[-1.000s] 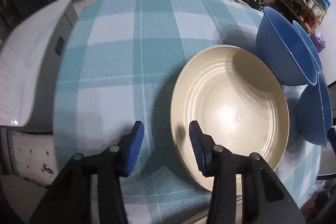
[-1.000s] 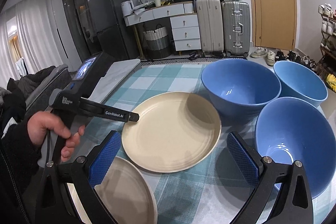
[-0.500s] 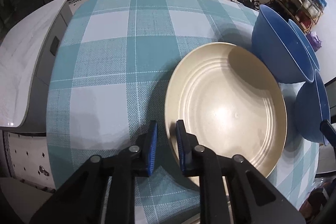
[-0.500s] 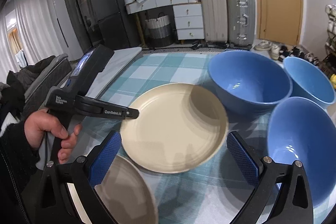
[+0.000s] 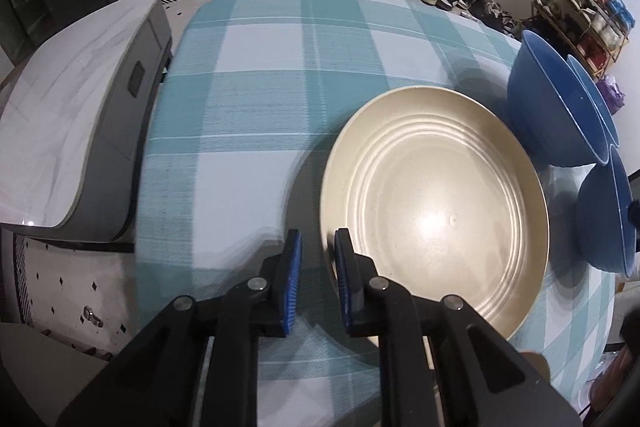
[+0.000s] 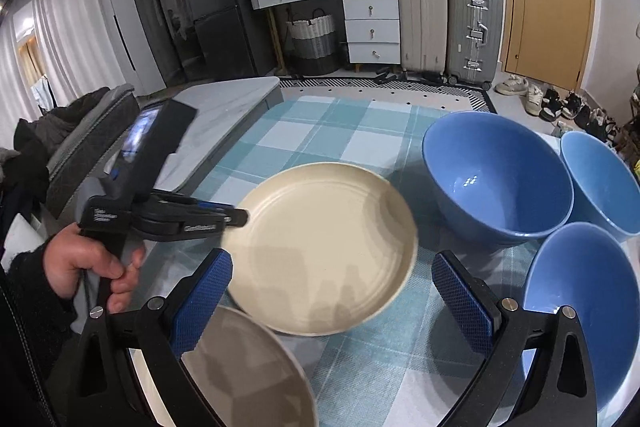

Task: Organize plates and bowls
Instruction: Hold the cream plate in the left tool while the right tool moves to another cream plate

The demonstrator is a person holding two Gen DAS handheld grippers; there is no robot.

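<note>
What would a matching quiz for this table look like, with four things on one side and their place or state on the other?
Things:
1. left tongs
2. right tongs
3. second plate
4. nearest blue bowl

Places or states:
A. open wide, holding nothing
B. just right of the right tongs
C. shut on the rim of the cream plate
D. lowest in the right wrist view, at the left side of the right tongs

Pairs: 1-C, 2-A, 3-D, 4-B
</note>
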